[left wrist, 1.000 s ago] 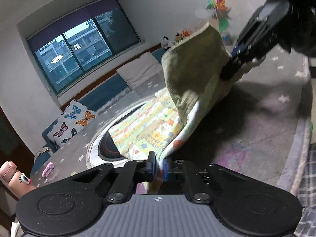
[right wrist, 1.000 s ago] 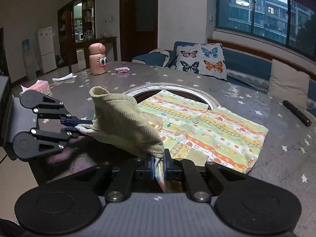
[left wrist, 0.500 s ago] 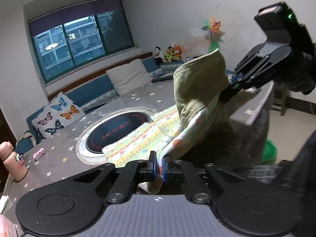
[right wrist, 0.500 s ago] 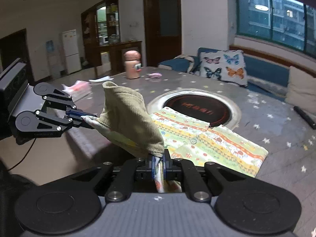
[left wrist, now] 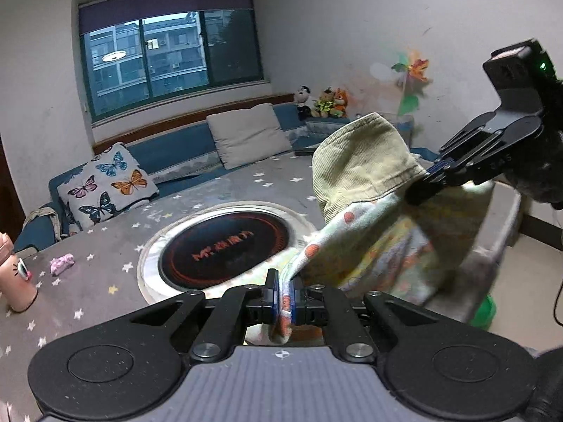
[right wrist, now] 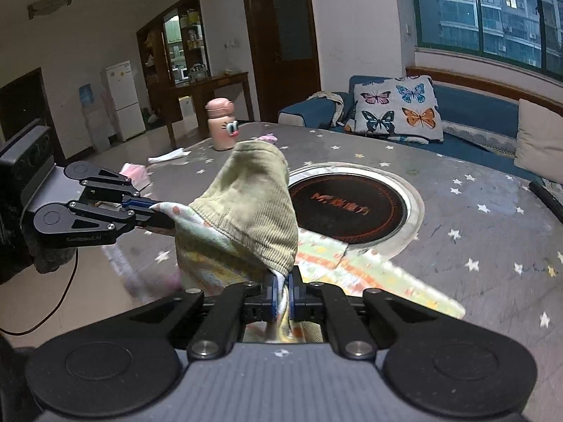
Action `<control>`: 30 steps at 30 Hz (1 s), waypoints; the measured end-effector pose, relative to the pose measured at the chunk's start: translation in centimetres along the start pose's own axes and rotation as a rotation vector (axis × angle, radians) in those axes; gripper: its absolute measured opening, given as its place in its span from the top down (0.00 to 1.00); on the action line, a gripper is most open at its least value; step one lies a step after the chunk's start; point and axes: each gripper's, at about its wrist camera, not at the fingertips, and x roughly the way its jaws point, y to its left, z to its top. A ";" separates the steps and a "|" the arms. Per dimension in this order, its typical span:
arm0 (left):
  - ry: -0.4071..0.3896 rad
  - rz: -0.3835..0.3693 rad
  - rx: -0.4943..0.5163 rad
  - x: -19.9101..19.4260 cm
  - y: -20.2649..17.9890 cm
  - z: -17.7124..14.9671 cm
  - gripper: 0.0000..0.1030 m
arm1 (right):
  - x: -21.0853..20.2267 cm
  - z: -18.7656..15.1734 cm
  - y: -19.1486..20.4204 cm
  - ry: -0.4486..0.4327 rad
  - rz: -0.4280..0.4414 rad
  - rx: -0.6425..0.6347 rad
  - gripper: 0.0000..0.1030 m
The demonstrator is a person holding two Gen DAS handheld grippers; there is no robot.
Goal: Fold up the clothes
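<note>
Left wrist view shows the black left gripper (left wrist: pixel 285 299) pinching one edge of a small child's garment with a green ribbed outside and a colourful printed lining (left wrist: pixel 362 172). Its two blue pads are pressed tight on the cloth. The black right gripper (left wrist: pixel 420 190) comes in from the right side and pinches another edge of the same garment. The cloth hangs stretched between the two grippers, lifted above the grey star-patterned surface (left wrist: pixel 105 256).

Right wrist view shows the same thing from the other side. The right gripper (right wrist: pixel 282 297) is closed on the cloth, and the left gripper (right wrist: pixel 165 212) holds it at the left. The lower part of the garment trails down onto the surface (right wrist: pixel 492 232) and looks blurry.

A round black plate with a silver ring (left wrist: pixel 225 246) is set into the middle of the surface. A pink bottle with a cartoon face (right wrist: pixel 221 125) stands at the far side, with a small pink thing (left wrist: pixel 62 263) near it. A butterfly-print pillow (left wrist: pixel 109 183) leans on the blue bench under the window.
</note>
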 end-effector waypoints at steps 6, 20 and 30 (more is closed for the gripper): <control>0.067 0.027 -0.052 6.1 2.4 0.9 0.94 | 4.5 2.7 -3.3 0.049 -0.030 0.005 0.95; 0.194 0.068 -0.165 13.2 4.1 -0.8 0.90 | 13.5 0.8 -7.9 0.119 -0.173 0.093 0.88; 0.211 0.110 -0.205 13.9 5.4 -0.1 0.74 | 8.6 -0.6 -6.5 0.000 -0.248 0.124 0.82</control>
